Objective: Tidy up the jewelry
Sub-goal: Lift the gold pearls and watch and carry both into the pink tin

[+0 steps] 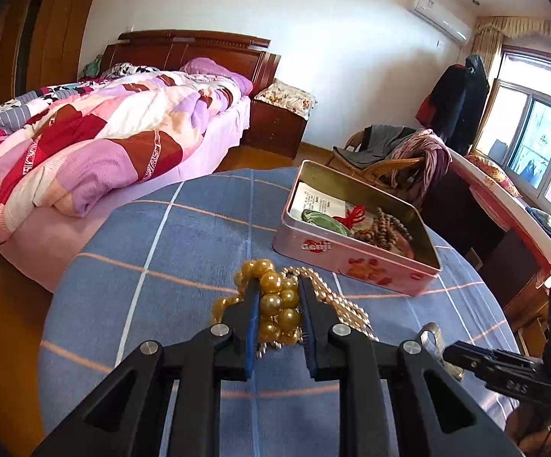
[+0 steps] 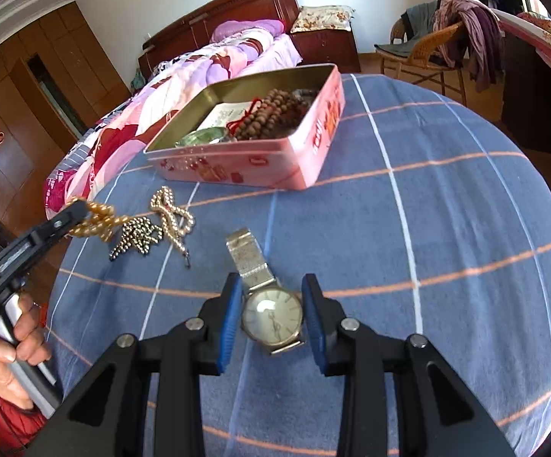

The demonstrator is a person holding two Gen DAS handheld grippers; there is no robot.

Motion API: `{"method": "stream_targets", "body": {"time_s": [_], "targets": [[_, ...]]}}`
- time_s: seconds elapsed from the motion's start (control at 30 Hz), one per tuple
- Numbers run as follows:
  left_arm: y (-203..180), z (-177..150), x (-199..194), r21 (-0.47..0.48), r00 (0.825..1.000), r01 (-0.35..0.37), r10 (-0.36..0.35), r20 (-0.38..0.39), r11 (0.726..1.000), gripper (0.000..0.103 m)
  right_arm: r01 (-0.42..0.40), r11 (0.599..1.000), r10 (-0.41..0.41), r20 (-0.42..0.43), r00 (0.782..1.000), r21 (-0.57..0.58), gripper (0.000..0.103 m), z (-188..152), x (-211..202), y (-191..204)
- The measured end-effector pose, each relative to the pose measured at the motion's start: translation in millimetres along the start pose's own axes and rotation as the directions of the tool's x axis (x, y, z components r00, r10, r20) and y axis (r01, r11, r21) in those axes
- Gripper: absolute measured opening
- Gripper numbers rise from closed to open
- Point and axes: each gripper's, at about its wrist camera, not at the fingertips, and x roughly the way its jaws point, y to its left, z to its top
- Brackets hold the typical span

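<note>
A pink tin box (image 1: pixel 355 262) (image 2: pixel 260 160) stands open on the blue checked tablecloth (image 1: pixel 199 228). It holds brown wooden beads (image 2: pixel 275 114), a green piece and a paper. My left gripper (image 1: pixel 277 285) is shut on a golden bead bracelet (image 1: pixel 275 301); it also shows in the right wrist view (image 2: pixel 96 221). A small pearl necklace (image 2: pixel 170 213) and a dark metal bead chain (image 2: pixel 134 240) lie beside it. My right gripper (image 2: pixel 271 285) is open, its jaws on either side of a silver wristwatch (image 2: pixel 271 316) lying on the cloth.
A bed with a pink patchwork quilt (image 1: pixel 85 144) is behind the table on the left. A wicker chair with clothes (image 1: pixel 401 156) stands behind the tin. A desk edge (image 1: pixel 503 205) runs along the right.
</note>
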Motion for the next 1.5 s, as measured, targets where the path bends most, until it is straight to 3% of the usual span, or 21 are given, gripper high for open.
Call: {"method": "stream_targets", "body": {"time_s": [0.03, 0.1, 0.17, 0.43, 0.47, 0.5, 0.53, 0.57, 0.6, 0.63, 0.67, 0.77, 0.87, 0.9, 0.93, 1.03, 1.17, 1.27, 1.5], "targets": [[-0.7, -0.7, -4.8, -0.003, 1.0, 0.006, -0.006, 0.007, 1.0, 0.016, 0.008, 1.0, -0.008, -0.001, 1.0, -0.001, 0.042, 0.7, -0.2, 0.5], [-2.0, 0.3, -12.0, -0.006, 1.0, 0.019, -0.019, 0.019, 1.0, 0.01, 0.019, 1.0, -0.019, 0.009, 1.0, -0.006, 0.066, 2.3, -1.2, 3.0], [-3.4, 1.3, -18.8, -0.002, 0.999, 0.026, -0.025, 0.027, 1.0, 0.01, 0.028, 0.999, -0.027, 0.025, 0.999, -0.032, 0.072, 5.2, -1.9, 9.5], [-4.6, -2.5, -25.3, 0.046, 1.0, -0.008, 0.008, 0.013, 0.999, 0.01, 0.126, 0.976, -0.135, -0.041, 0.99, -0.176, 0.066, 8.4, 27.6, 38.3], [-2.5, -3.6, -24.6, 0.043, 1.0, -0.013, 0.013, 0.0, 0.999, 0.011, 0.142, 0.971, -0.152, -0.039, 0.988, -0.191, 0.064, 8.0, 29.4, 39.8], [-0.7, -5.6, -23.0, 0.042, 1.0, -0.016, 0.017, -0.02, 0.999, 0.012, 0.156, 0.966, -0.168, -0.039, 0.985, -0.204, 0.054, 7.9, 30.0, 40.9], [1.5, -8.1, -19.0, 0.043, 0.998, -0.017, 0.019, -0.054, 0.999, 0.021, 0.175, 0.96, -0.186, -0.035, 0.982, -0.219, 0.044, 7.5, 30.0, 42.8], [2.1, -11.9, -16.7, 0.044, 0.997, -0.02, 0.023, -0.08, 0.999, 0.032, 0.193, 0.953, -0.206, -0.029, 0.978, -0.234, 0.024, 7.2, 29.8, 43.6], [2.2, -14.6, -13.4, 0.043, 0.994, -0.029, 0.033, -0.103, 0.999, 0.06, 0.189, 0.954, -0.202, -0.031, 0.979, -0.233, 0.021, 7.0, 29.0, 42.3], [1.8, -17.7, -12.8, 0.04, 0.994, -0.033, 0.038, -0.106, 0.999, 0.077, 0.178, 0.959, -0.189, -0.031, 0.982, -0.22, 0.02, 6.8, 27.2, 39.6], [1.0, -20.5, -12.9, 0.037, 0.995, -0.034, 0.037, -0.095, 0.999, 0.079, 0.165, 0.966, -0.174, -0.031, 0.984, -0.2, 0.02, 6.3, 24.8, 36.9], [-3.4, -24.3, 2.5, 0.056, 0.989, -0.072, 0.078, -0.127, 0.996, 0.079, 0.113, 0.984, -0.116, -0.016, 0.993, -0.136, 0.02, 5.0, 15.9, 26.7], [-5.3, -29.6, 24.0, 0.105, 0.964, -0.153, 0.172, -0.202, 0.983, 0.079, 0.089, 0.99, -0.085, 0.036, 0.996, -0.109, 0.02, 3.4, 2.8, 27.7], [-3.5, -30.6, 28.1, 0.1, 0.959, -0.159, 0.178, -0.222, 0.982, 0.068, 0.086, 0.991, -0.081, 0.051, 0.995, -0.105, 0.02, 3.2, -0.2, 29.5], [-0.9, -30.8, 29.9, 0.089, 0.957, -0.156, 0.173, -0.233, 0.984, 0.044, 0.083, 0.992, -0.076, 0.067, 0.995, -0.097, 0.02, 3.4, -5.6, 28.7], [7.0, -32.4, 32.9, 0.064, 0.952, -0.151, 0.163, -0.26, 0.986, 0.024, 0.054, 0.997, -0.048, 0.1, 0.994, -0.063, 0.02, 7.4, -15.8, 28.2], [7.6, -33.0, 27.9, 0.047, 0.956, -0.137, 0.144, -0.256, 0.99, 0.022, 0.015, 1.0, -0.011, 0.143, 0.99, -0.022, 0.02, 13.1, -28.3, 26.8], [6.5, -31.0, 7.0, 0.026, 0.98, -0.092, 0.095, -0.173, 0.995, 0.022, 0.001, 1.0, 0.002, 0.168, 0.986, -0.015, 0.02, 15.0, -34.4, 30.0], [-5.6, -20.8, -27.6, 0.017, 0.999, 0.012, -0.011, -0.03, 1.0, 0.022, -0.048, 0.999, 0.044, 0.218, 0.975, 0.01, 0.02, 18.4, -50.0, 29.9]]}}
